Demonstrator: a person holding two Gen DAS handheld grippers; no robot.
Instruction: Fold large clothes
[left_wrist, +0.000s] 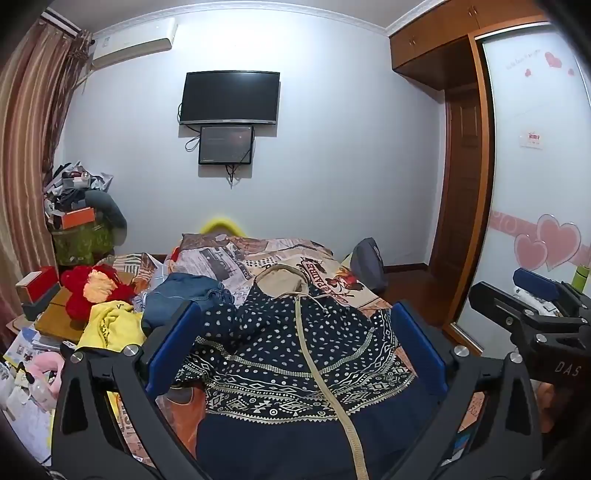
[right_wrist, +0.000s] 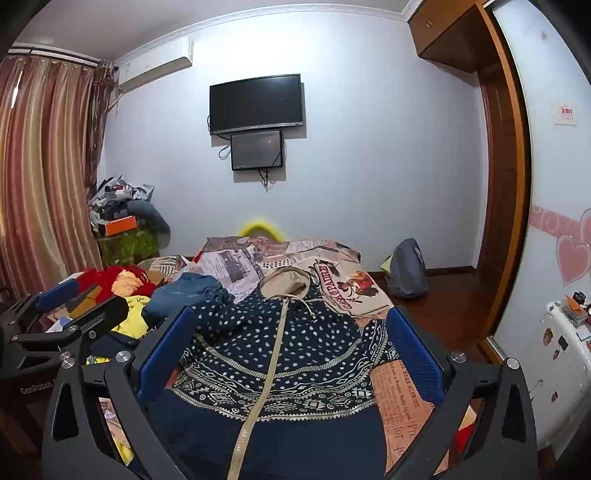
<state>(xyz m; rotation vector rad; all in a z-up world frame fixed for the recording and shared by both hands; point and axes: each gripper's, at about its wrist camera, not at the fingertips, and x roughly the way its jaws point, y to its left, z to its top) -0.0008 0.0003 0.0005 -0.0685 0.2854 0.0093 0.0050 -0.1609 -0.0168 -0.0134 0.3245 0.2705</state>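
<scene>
A navy hooded jacket (left_wrist: 295, 354) with white dots, a patterned band, a beige zipper and a beige hood lies spread flat on the bed, hood at the far end; it also shows in the right wrist view (right_wrist: 280, 354). My left gripper (left_wrist: 295, 343) is open and empty, held above the jacket's lower half. My right gripper (right_wrist: 291, 343) is open and empty, also above the jacket. The right gripper (left_wrist: 532, 306) shows at the right in the left wrist view. The left gripper (right_wrist: 70, 310) shows at the left in the right wrist view.
A patterned bedspread (left_wrist: 332, 280) covers the bed. Folded jeans (left_wrist: 184, 295), a yellow garment (left_wrist: 110, 325) and a red plush (left_wrist: 92, 291) lie at the left. A cluttered pile (left_wrist: 77, 218) stands by the curtain. A grey backpack (right_wrist: 406, 269) sits on the floor, a wardrobe (left_wrist: 535, 147) at right.
</scene>
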